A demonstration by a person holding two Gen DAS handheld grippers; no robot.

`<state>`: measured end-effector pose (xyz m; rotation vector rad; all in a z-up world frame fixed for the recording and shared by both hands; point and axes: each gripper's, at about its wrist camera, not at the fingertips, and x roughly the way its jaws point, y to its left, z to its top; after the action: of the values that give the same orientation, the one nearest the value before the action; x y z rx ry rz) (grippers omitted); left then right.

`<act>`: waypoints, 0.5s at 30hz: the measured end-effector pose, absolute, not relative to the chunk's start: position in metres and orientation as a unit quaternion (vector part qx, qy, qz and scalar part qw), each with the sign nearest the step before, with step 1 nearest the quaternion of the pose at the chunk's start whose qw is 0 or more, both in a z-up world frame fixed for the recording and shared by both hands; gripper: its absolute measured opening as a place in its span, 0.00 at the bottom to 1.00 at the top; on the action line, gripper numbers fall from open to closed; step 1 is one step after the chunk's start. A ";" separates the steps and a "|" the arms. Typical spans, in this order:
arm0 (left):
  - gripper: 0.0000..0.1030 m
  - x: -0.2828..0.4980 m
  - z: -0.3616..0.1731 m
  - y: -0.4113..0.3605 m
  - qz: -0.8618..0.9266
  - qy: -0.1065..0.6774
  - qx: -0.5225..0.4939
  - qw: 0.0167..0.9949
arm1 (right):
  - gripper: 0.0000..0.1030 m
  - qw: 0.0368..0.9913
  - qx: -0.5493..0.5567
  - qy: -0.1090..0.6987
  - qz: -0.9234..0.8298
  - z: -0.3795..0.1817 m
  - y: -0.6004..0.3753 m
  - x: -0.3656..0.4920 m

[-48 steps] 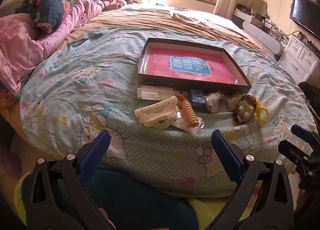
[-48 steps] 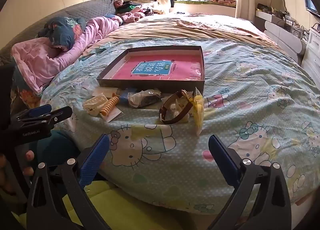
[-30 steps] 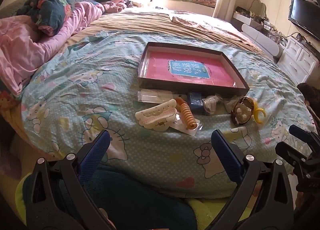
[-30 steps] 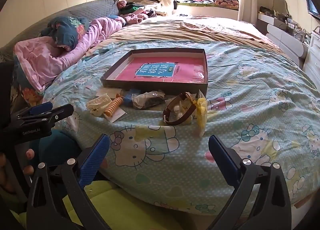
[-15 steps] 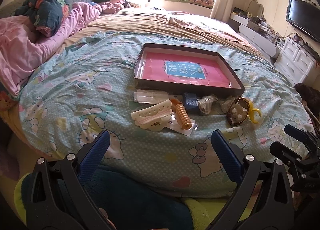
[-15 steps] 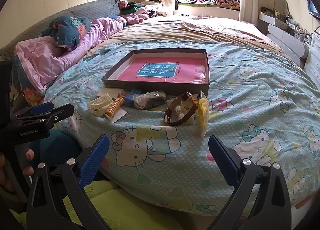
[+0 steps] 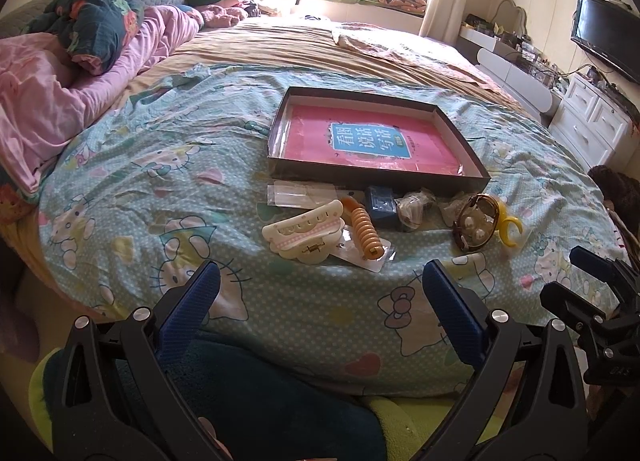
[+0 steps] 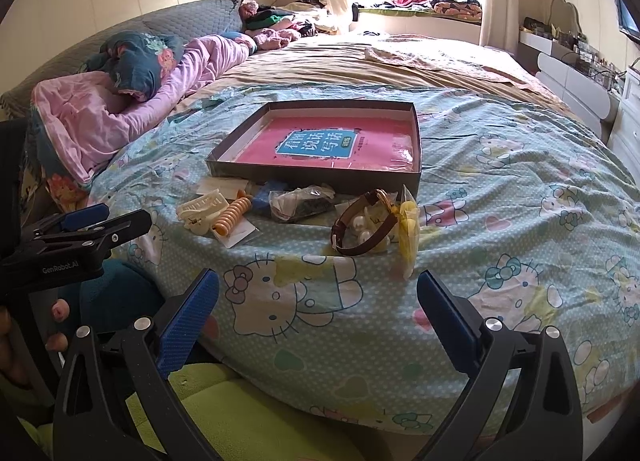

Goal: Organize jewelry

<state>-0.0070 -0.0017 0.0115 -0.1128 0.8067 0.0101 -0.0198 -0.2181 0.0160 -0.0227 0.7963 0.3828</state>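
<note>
A shallow dark box point(image 7: 476, 179) point(image 8: 312, 173) with a pink sheet inside lies on the bed. Before its near wall sit a cream hair claw point(image 7: 303, 231) point(image 8: 202, 209), an orange spiral hair tie point(image 7: 365, 234) point(image 8: 232, 215) on a clear packet, a blue item point(image 7: 382, 201), small plastic bags point(image 8: 300, 201), a brown strap with pearls point(image 7: 476, 223) point(image 8: 362, 231) and a yellow piece point(image 7: 510, 227) point(image 8: 409, 233). My left gripper point(image 7: 320, 303) and right gripper point(image 8: 318, 303) both hover open at the bed's near edge, short of the items and holding nothing.
The bed carries a cartoon-cat cover point(image 7: 160, 165), a pink quilt and pillows at the left point(image 7: 52, 101). White drawers point(image 7: 596, 125) and a television point(image 7: 604, 37) stand at the right. A hand point(image 8: 56, 325) holds the left gripper, seen at the right wrist view's left edge.
Both grippers have shifted slightly, so the box and items sit a little differently in view. Nothing on the bed has moved, and both jaws stay open.
</note>
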 end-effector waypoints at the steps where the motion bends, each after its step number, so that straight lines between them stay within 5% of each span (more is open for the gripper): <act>1: 0.92 -0.007 0.012 -0.002 0.004 0.392 -0.055 0.918 | 0.96 0.904 -0.011 0.385 0.185 0.016 -0.218 -0.020; 15: 0.92 -0.006 0.012 -0.002 0.006 0.393 -0.055 0.918 | 0.96 0.903 -0.012 0.386 0.188 0.016 -0.217 -0.020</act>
<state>-0.0063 -0.0016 0.0116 -0.1125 0.8073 0.0115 -0.0197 -0.2174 0.0160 -0.0238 0.7980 0.3883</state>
